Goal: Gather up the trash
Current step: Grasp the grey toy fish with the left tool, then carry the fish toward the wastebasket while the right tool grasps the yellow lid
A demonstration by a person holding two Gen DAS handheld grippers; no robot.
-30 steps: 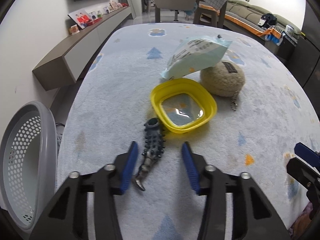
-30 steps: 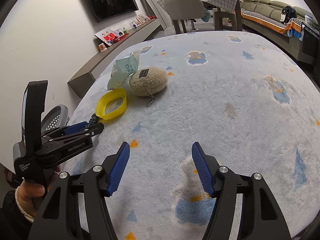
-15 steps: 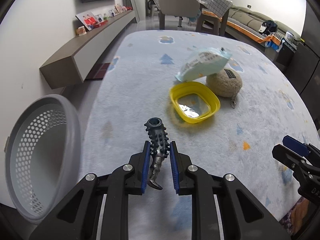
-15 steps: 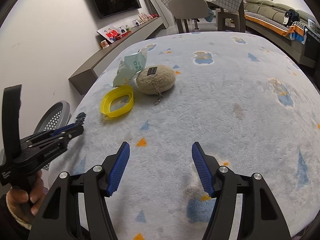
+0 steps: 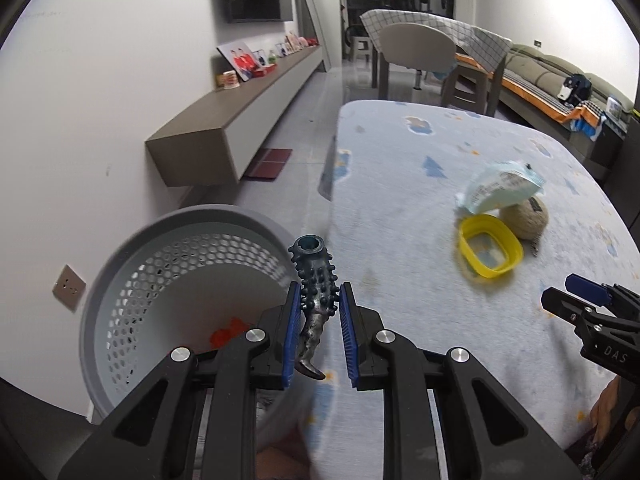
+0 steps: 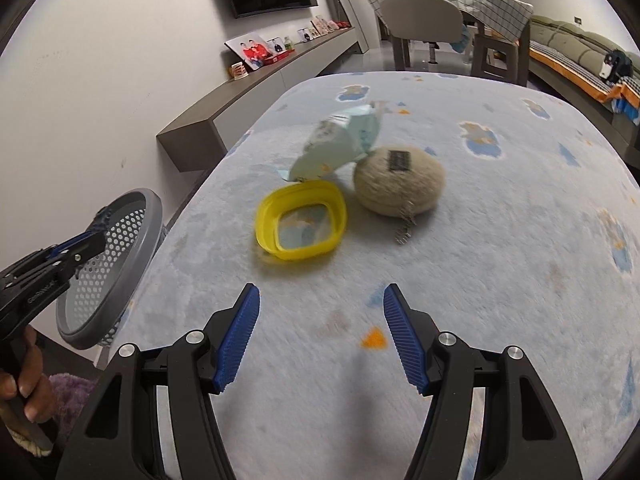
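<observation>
The left claw (image 5: 319, 322) grips the studded dark tube (image 5: 316, 292), held above the rim of the grey perforated basket (image 5: 160, 272) beside the worktop (image 6: 500, 264). The right claw (image 6: 321, 330) stands wide and empty over the worktop, near the yellow lid (image 6: 301, 219), packet (image 6: 340, 144) and plush ball (image 6: 400, 186).

The letters "DAS" stand in white on the black body of the right gripper (image 5: 592, 312), at the left wrist view's right edge. Print on the pale blue packet (image 5: 500, 192) and the plush's dark tag (image 6: 400, 159) is too blurred to read.
</observation>
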